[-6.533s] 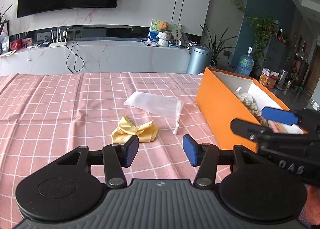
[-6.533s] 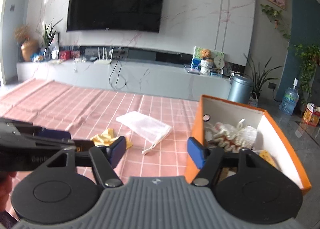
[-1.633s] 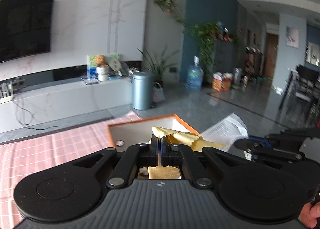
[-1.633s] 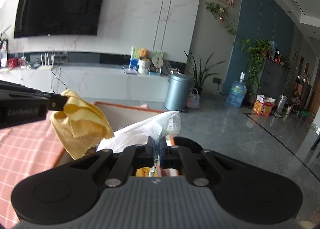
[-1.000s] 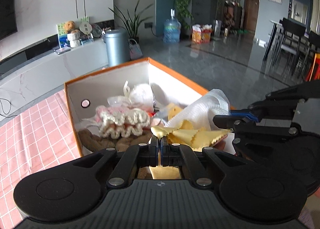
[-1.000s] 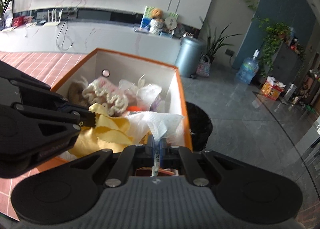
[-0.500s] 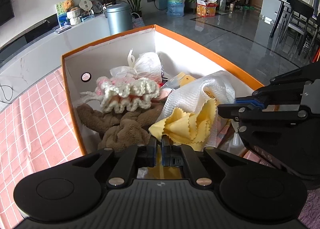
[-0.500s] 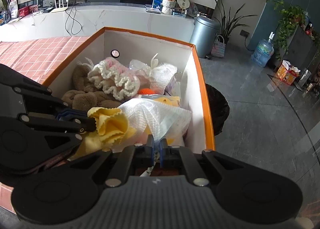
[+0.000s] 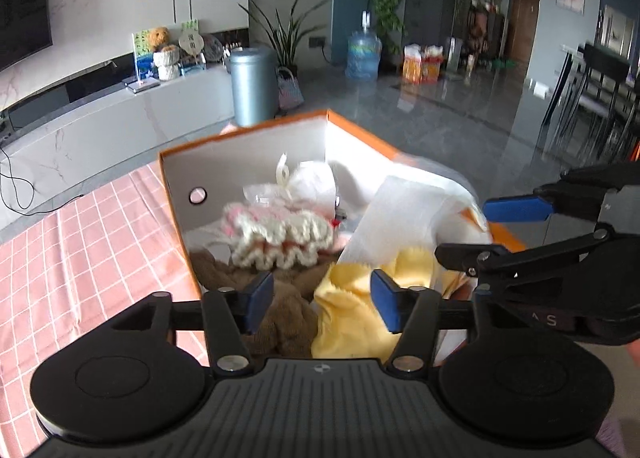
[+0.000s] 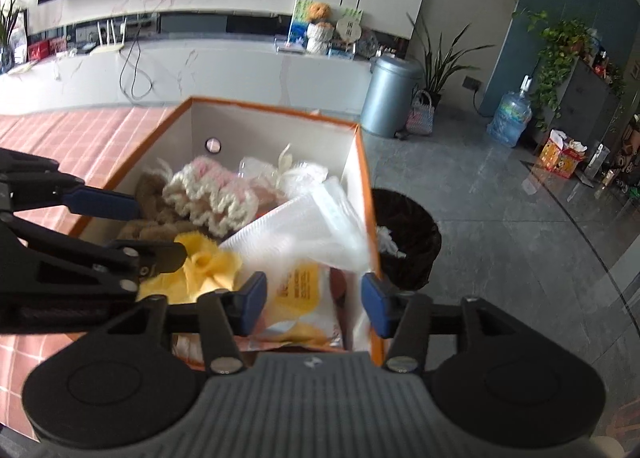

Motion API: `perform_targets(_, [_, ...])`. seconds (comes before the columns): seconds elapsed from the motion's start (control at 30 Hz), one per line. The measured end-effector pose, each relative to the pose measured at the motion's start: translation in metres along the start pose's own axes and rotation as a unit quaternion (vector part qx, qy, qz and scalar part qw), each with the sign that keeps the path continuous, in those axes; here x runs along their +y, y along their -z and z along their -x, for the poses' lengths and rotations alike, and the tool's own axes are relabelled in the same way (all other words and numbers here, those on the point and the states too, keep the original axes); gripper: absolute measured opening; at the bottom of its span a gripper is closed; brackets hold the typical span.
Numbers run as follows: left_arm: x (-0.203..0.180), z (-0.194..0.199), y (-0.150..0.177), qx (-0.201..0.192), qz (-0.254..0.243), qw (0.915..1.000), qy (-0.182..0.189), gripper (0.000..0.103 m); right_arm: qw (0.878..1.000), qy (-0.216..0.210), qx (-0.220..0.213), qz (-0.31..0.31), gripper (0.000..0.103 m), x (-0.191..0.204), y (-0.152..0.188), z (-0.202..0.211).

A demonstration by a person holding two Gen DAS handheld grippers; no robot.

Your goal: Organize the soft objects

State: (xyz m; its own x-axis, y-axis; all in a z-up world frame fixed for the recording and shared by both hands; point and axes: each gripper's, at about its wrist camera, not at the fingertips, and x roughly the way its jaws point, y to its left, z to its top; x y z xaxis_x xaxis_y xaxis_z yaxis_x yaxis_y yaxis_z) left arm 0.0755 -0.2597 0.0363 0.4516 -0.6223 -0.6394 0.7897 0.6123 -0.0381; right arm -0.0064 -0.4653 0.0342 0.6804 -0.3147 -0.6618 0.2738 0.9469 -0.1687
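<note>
An orange box (image 9: 176, 194) (image 10: 366, 178) stands on the pink checked tablecloth (image 9: 80, 242). Inside lie a yellow cloth (image 9: 356, 318) (image 10: 204, 266), a white mesh pouch (image 9: 404, 214) (image 10: 304, 230), a pink-and-cream crocheted piece (image 9: 280, 230) (image 10: 208, 194) and a brown plush item (image 9: 280, 318) (image 10: 152, 214). My left gripper (image 9: 322, 298) is open and empty just above the yellow cloth. My right gripper (image 10: 312, 298) is open and empty above the box's near end, over a yellow-printed packet (image 10: 300, 294). Each gripper shows in the other's view.
A black waste bin (image 10: 408, 234) stands on the floor right beside the box. A grey metal bin (image 10: 390, 94), a plant and a water bottle (image 10: 508, 114) stand further back. A white TV console (image 10: 200, 66) runs along the wall.
Both grippers have opened and let go: the yellow cloth and the white mesh pouch now lie in the box. Both grippers have pulled back and up a little.
</note>
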Motion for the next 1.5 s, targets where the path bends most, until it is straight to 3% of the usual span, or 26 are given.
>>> perform_targets(0.23, [0.007, 0.025, -0.014, -0.042, 0.021, 0.9989, 0.001, 0.085, 0.998, -0.002, -0.054, -0.029, 0.074, -0.009, -0.007, 0.027])
perform_targets(0.4, [0.011, 0.046, -0.018, -0.084, 0.037, 0.9958, -0.002, 0.086, 0.993, -0.013, -0.101, -0.060, 0.084, -0.014, -0.008, 0.048])
perform_targets(0.67, [0.010, 0.078, -0.009, -0.158, 0.061, 0.9846, -0.042, 0.088, 0.981, -0.002, -0.168, -0.092, 0.089, -0.007, -0.002, 0.085])
perform_targets(0.9, [-0.002, 0.100, 0.009, -0.211, 0.042, 0.9713, -0.103, 0.091, 0.973, 0.021, -0.204, -0.104, 0.093, 0.014, 0.018, 0.107])
perform_targets(1.0, [-0.008, 0.107, 0.019, -0.215, 0.015, 0.9675, -0.132, 0.091, 0.974, 0.019, -0.194, -0.113, 0.095, 0.023, 0.027, 0.110])
perform_targets(1.1, [-0.010, 0.114, 0.029, -0.214, 0.018, 0.9654, -0.149, 0.096, 0.975, 0.018, -0.189, -0.117, 0.096, 0.033, 0.037, 0.111])
perform_targets(1.33, [0.008, 0.117, 0.055, -0.188, 0.091, 0.9627, -0.171, 0.096, 0.977, 0.026, -0.183, -0.107, 0.096, 0.058, 0.059, 0.105])
perform_targets(1.5, [0.019, 0.112, 0.073, -0.161, 0.108, 0.9612, -0.197, 0.096, 0.981, 0.027, -0.166, -0.100, 0.096, 0.066, 0.072, 0.097])
